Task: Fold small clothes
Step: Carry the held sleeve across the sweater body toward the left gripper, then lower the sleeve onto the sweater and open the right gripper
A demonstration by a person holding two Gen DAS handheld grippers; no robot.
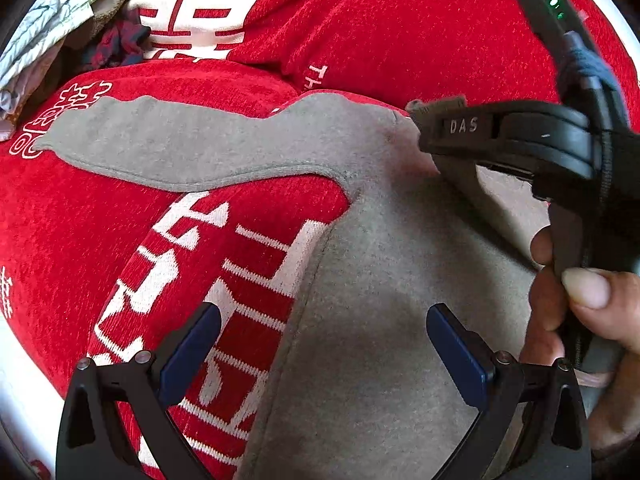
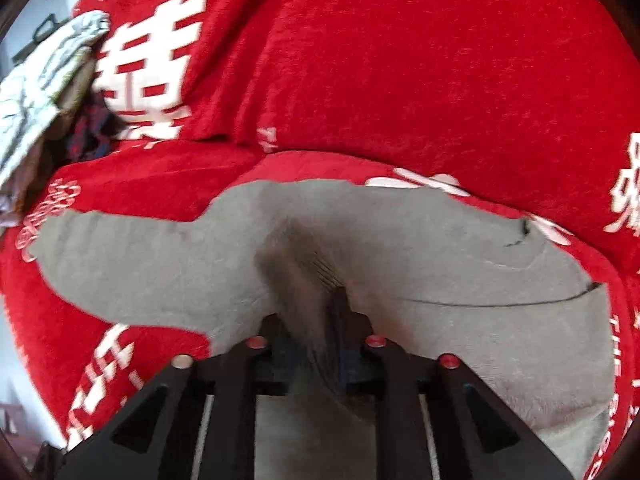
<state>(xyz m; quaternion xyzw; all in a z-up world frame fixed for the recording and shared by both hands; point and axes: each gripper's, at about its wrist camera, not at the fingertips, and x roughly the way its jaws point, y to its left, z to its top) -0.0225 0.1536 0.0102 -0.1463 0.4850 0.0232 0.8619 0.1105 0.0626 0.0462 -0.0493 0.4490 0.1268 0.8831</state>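
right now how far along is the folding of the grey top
Early. Done: the grey top lies spread on the red blanket, one sleeve still out flat. In hand: the right gripper is pinching a ridge of its fabric; the left gripper hovers open. Left: every fold.

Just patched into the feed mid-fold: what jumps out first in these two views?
The bright red chenille cover with white characters fills both views. Across its middle lies the grey knit garment, one sleeve stretched out to the left. The right gripper is shut on a pinched ridge of that grey fabric, while the left gripper hangs open above the garment's body.
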